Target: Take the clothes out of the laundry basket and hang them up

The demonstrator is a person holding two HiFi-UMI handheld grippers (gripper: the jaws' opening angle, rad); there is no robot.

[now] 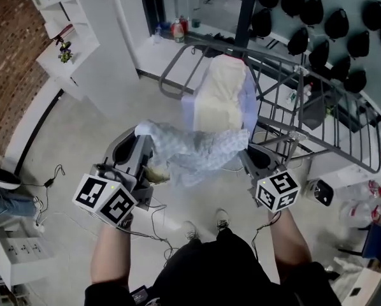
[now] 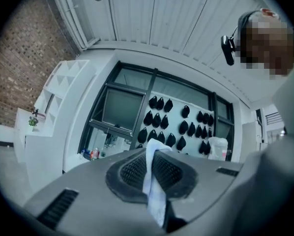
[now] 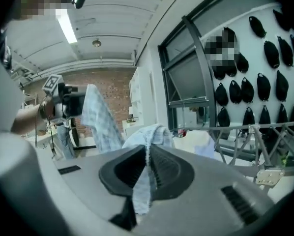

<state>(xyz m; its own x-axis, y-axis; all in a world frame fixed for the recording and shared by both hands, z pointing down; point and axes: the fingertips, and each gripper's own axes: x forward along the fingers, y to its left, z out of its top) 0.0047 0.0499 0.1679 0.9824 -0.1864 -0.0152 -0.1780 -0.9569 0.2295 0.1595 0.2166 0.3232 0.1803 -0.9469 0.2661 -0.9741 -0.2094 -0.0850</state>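
We hold the pale checked cloth [image 1: 194, 150] up in the air, spread between our two grippers. One edge sits between the jaws of the left gripper [image 2: 154, 170], which are closed tight on it. A fold stands up above the pads and a strip hangs down below them. The other edge is caught between the jaws of the right gripper [image 3: 148, 168], clamped on it the same way, with fabric bunched just past the tips. Between the two pairs of jaws the cloth sags in crumpled folds.

Beyond the jaws, just past the cloth, a cream garment [image 1: 221, 94] hangs over the near rail of a grey drying rack [image 1: 318, 107]. The rack's bars run on ahead of the right jaws. Rows of dark rounded things [image 1: 313, 8] hang on the wall behind the rack. Ahead of the left jaws and off to their left stands a white shelf unit [image 1: 66, 37]. Bottles [image 1: 178, 29] stand on a white counter [image 1: 153, 56] by the window.
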